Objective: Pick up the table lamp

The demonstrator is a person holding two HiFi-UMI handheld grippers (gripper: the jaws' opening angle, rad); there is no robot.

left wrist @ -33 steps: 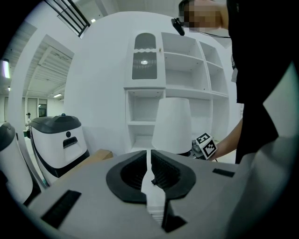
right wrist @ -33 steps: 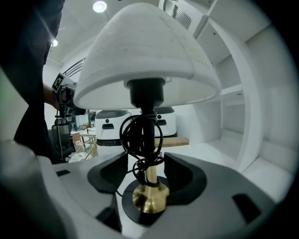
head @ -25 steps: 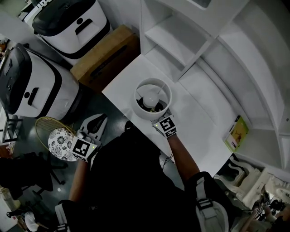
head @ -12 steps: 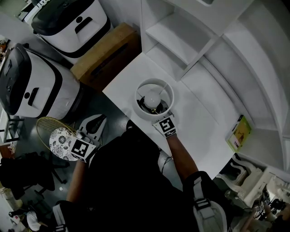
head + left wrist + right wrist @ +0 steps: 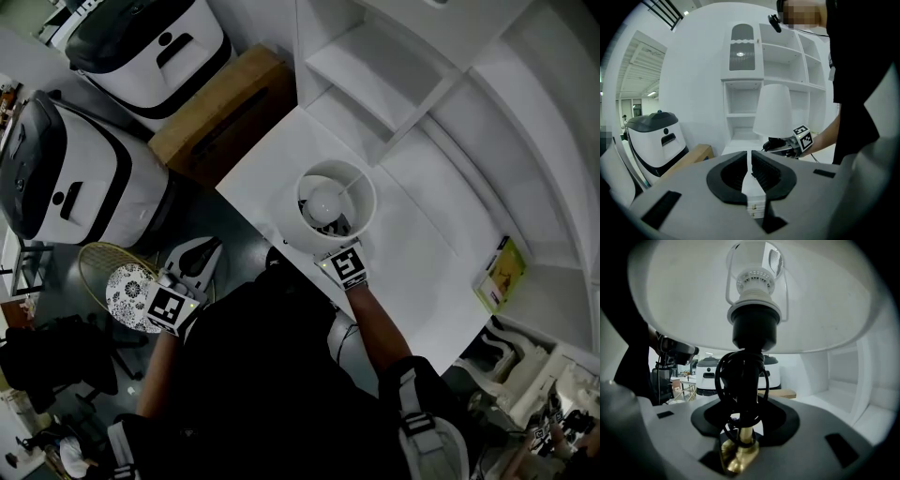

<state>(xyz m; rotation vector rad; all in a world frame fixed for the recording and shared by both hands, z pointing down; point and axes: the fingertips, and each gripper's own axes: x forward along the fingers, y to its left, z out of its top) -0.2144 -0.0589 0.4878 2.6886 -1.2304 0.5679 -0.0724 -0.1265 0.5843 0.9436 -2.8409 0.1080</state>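
Cardboard box [image 5: 217, 117] beside white table [image 5: 422, 253]

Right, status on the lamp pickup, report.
Right gripper jaws just closing, now clamped on table lamp stem, cord coiled round it. Left gripper shut, empty, off the desk. Shelf unit close behind lamp.

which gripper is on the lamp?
The right gripper: its jaws have just been closing on the stem of the table lamp. The left gripper is shut, empty, held apart from the lamp.
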